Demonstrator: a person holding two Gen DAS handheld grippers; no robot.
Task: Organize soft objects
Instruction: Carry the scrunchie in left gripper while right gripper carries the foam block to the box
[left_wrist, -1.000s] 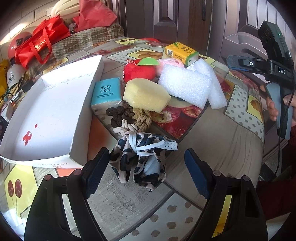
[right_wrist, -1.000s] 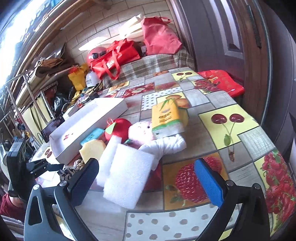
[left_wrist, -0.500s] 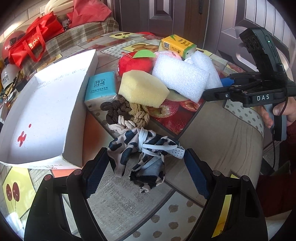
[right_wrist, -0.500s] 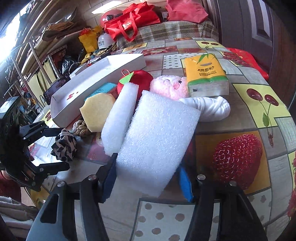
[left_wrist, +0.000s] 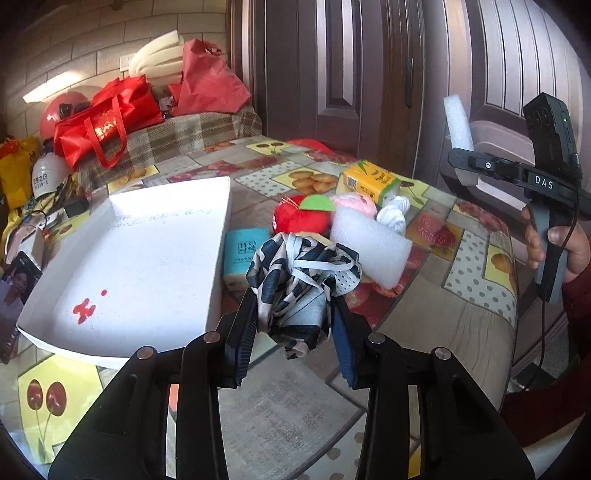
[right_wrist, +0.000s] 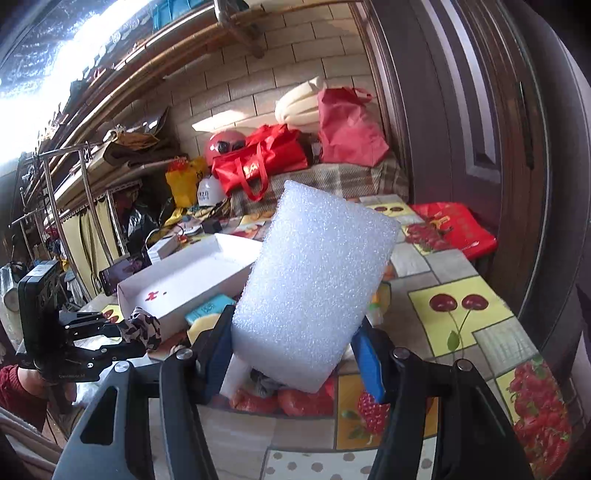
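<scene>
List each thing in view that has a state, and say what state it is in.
Left claw: closing on the patterned cloth bundle, lifted.
Right claw: gripping the white foam block, raised.
White tray: open, nothing inside.
Second foam block: lying on the table.

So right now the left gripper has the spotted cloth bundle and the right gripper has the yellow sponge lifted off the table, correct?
Not quite. The right gripper holds the white foam block, not the yellow sponge; the right wrist view shows it clamped between the blue pads and raised. The left gripper does have the spotted cloth bundle, its jaws closing on it.
</scene>
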